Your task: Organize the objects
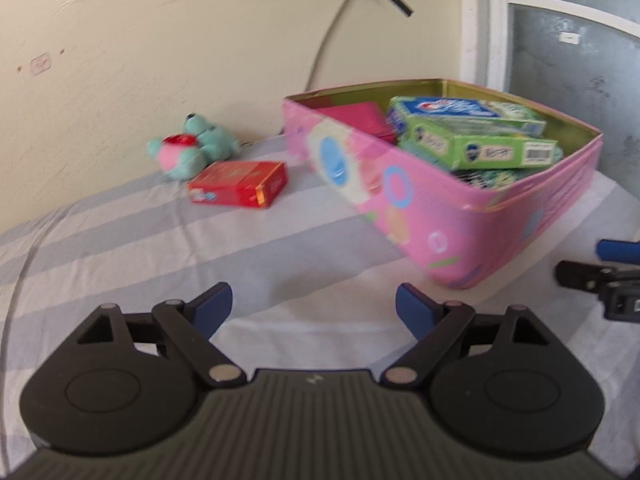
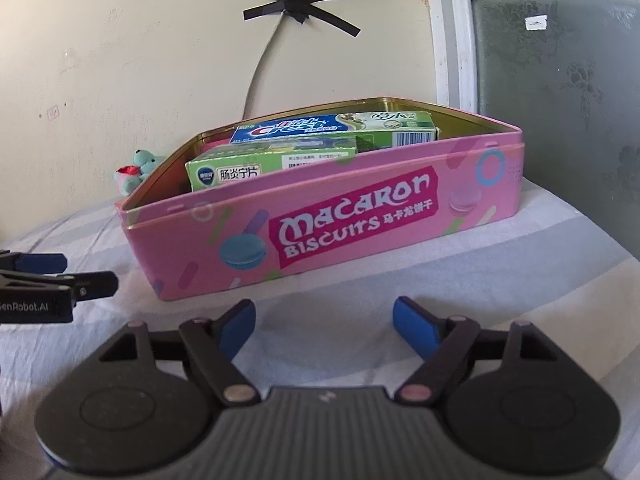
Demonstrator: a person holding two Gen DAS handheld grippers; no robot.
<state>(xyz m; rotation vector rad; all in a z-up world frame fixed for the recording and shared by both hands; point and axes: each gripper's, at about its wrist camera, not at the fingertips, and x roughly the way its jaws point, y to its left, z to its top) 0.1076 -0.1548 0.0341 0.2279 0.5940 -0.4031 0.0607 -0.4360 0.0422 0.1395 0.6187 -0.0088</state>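
Left gripper empty, jaws apart; red box ahead-left, long axis crosswise (nearer than right gripper, also spread, empty).

One pink biscuit tin, two green boxes and one pink box inside it; outside, one red box and one plush toy
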